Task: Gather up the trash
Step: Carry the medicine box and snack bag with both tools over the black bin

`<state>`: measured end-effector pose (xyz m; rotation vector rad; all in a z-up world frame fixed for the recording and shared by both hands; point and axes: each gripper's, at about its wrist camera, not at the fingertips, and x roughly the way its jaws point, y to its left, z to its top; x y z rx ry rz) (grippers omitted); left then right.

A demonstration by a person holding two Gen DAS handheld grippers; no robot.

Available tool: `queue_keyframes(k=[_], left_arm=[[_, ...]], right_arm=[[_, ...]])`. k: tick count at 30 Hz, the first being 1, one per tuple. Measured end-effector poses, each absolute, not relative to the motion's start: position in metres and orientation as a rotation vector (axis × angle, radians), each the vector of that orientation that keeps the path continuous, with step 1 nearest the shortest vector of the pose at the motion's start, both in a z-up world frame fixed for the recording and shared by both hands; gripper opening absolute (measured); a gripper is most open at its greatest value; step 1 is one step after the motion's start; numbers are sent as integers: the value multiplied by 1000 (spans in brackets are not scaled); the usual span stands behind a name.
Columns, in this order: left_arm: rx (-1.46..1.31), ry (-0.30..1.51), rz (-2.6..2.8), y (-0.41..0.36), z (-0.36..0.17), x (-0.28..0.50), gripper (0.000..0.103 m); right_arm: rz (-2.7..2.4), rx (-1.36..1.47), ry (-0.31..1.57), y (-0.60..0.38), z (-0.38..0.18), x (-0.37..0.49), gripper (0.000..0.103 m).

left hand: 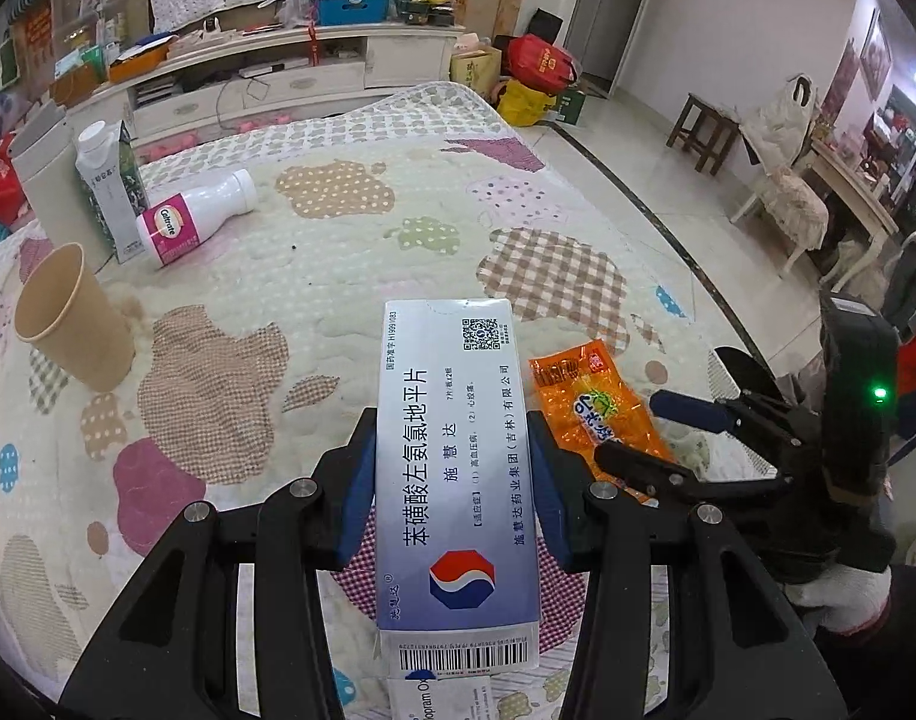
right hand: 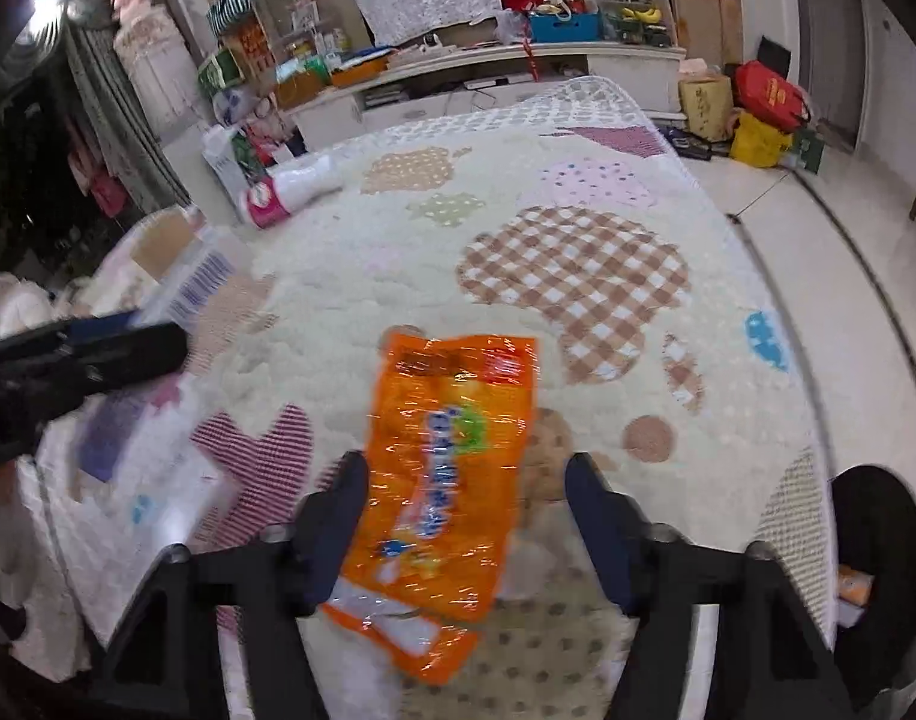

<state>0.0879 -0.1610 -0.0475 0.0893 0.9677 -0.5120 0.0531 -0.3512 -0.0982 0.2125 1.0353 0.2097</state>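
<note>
Overhead, patchwork quilt (left hand: pixel 338 276) amid clutter

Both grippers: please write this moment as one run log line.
left gripper: shut on medicine box | right gripper: open around orange wrapper | paper cup: on quilt

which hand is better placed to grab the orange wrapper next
Right. The right tool stands open astride the crinkly orange plastic wrapper lying on the patchwork quilt, pads not pressing it. The left tool is already shut on the white-and-blue cardboard medicine box.
</note>
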Motion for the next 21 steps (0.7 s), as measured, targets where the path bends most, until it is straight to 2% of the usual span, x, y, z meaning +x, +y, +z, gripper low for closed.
queue_keyframes(k=[4, 9, 14, 19, 21], left_arm=[[81, 974, -495, -153, -50, 90, 44], [70, 981, -484, -145, -51, 93, 44], [67, 981, -492, -145, -53, 92, 44], [69, 984, -496, -148, -56, 92, 44], [68, 987, -496, -149, -56, 92, 44]], right_arm=[[192, 181, 1051, -331, -102, 57, 66], [144, 67, 1052, -306, -113, 62, 72], [168, 163, 1079, -319, -108, 66, 76], [142, 18, 1073, -306, -115, 65, 77], [135, -25, 1056, -302, -117, 63, 65]])
